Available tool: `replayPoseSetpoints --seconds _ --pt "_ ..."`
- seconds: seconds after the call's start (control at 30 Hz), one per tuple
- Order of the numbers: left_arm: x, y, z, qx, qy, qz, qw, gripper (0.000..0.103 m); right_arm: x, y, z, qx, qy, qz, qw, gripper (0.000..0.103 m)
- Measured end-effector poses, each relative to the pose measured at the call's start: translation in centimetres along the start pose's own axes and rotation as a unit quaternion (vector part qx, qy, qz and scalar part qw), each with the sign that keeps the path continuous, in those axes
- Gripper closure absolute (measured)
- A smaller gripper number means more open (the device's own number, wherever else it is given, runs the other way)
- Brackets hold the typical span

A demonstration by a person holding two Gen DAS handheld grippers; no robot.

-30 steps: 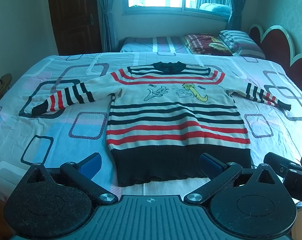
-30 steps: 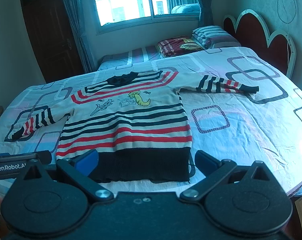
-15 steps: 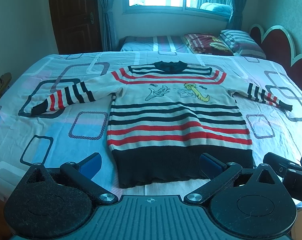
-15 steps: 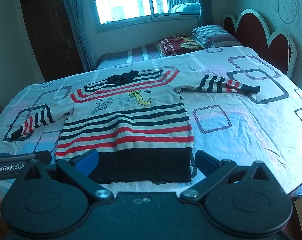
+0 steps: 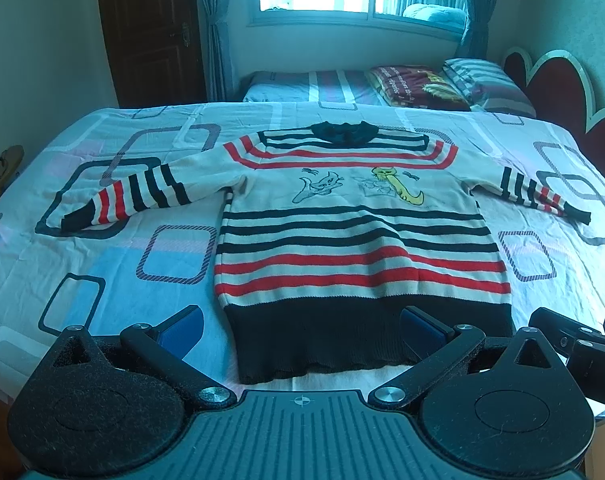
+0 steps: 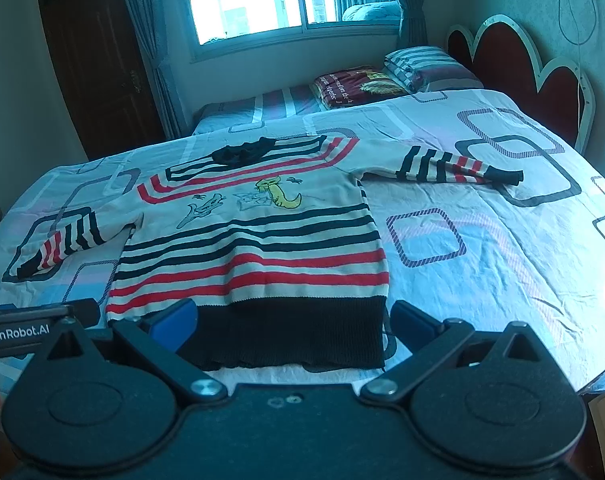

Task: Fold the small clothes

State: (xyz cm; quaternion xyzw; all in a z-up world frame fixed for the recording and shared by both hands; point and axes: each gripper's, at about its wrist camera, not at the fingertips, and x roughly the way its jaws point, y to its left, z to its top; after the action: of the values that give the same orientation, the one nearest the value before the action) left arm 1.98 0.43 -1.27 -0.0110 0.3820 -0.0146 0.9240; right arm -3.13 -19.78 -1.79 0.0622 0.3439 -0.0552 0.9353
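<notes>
A small cream sweater (image 5: 354,216) with black and red stripes, a black hem and cartoon pictures lies flat, front up, on the bed, both sleeves spread out. It also shows in the right wrist view (image 6: 258,236). My left gripper (image 5: 302,326) is open and empty, just before the black hem at the bed's near edge. My right gripper (image 6: 290,320) is open and empty, also just before the hem. The right gripper's body shows at the right edge of the left wrist view (image 5: 578,344).
The bed sheet (image 5: 102,248) has rounded-square patterns. A second bed (image 5: 302,88) with pillows (image 5: 482,80) and a folded blanket (image 5: 414,86) stands behind, under the window. A dark door (image 5: 150,28) is at the back left, a red headboard (image 5: 562,92) at the right.
Both views have shifted slightly; the sweater appears a little farther down in the frames. The sweater lies as before and both grippers stay open.
</notes>
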Motion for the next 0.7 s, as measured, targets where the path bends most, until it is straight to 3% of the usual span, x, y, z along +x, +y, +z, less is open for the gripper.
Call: replayPoseSetpoints --seconds 0.27,0.43,0.7 --pt "1.6 -0.2 0.7 -0.003 0.007 0.005 1.0000 0.000 1.2 -0.5 0.5 0.006 0.004 -0.004 1.000 0.001" --pt "3.1 0.0 1.8 -0.012 -0.010 0.009 0.9998 0.000 2.7 -1.7 1.5 0.013 0.000 -0.013 1.000 0.001" --pt "7.5 -1.3 4.6 -0.008 -0.004 0.011 0.9999 0.000 6.2 -5.6 3.9 0.050 -0.008 -0.043 0.998 0.001"
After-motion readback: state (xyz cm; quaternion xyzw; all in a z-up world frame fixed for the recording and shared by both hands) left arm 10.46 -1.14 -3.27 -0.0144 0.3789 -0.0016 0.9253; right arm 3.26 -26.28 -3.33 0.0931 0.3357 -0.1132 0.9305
